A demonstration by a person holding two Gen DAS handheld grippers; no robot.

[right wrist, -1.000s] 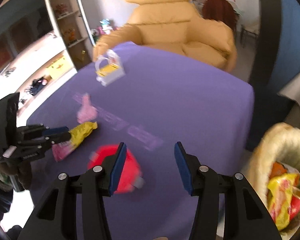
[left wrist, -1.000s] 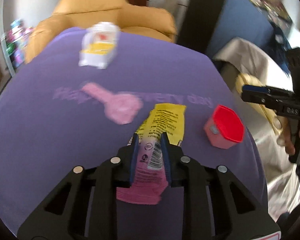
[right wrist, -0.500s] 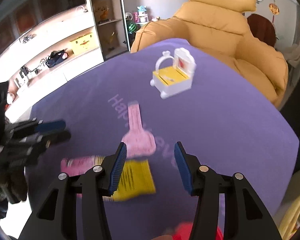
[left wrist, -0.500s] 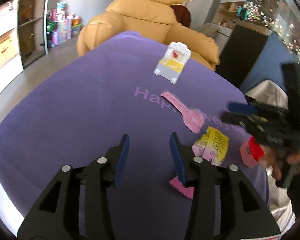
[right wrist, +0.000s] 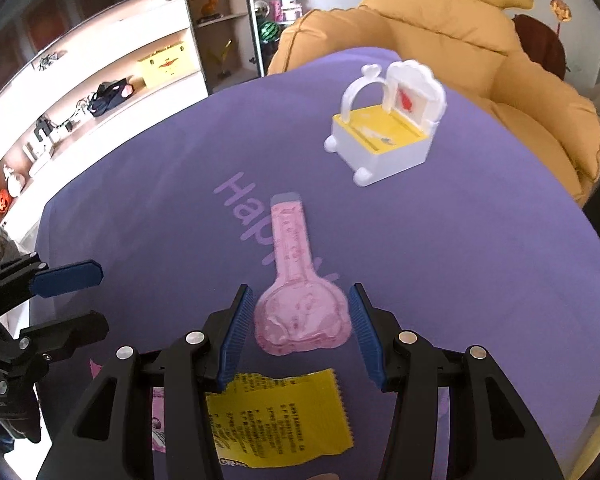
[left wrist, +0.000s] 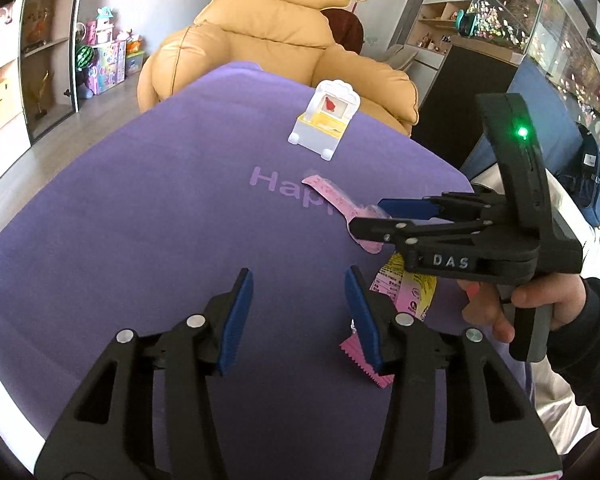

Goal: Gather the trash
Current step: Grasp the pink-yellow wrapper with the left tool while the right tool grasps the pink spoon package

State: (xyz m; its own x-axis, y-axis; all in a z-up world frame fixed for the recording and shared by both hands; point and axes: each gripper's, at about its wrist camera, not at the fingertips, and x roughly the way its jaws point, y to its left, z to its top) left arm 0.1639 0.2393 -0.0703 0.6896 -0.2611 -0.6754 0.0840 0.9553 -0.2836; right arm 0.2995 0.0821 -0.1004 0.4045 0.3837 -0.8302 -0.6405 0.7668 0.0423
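Room: we see bare purple cloth worktop [left wrist: 120, 240] leftward; white-and-yellow toy chair [right wrist: 384, 128] near its far edge.
Left gripper [left wrist: 298, 316]: jaws just opened, empty; yellow-pink snack wrapper [right wrist: 280, 420] beside them.
Right gripper [right wrist: 298, 332]: jaws open, straddling pink keyhole-shaped plastic packet [right wrist: 296, 304].

Both tongs tilt downward with jaws apart. The left tongs [left wrist: 296, 320] have just been opening, nothing between their pads. The right tongs [right wrist: 298, 336] gape empty, gripped by a hand [left wrist: 520, 304] in a dark sleeve.
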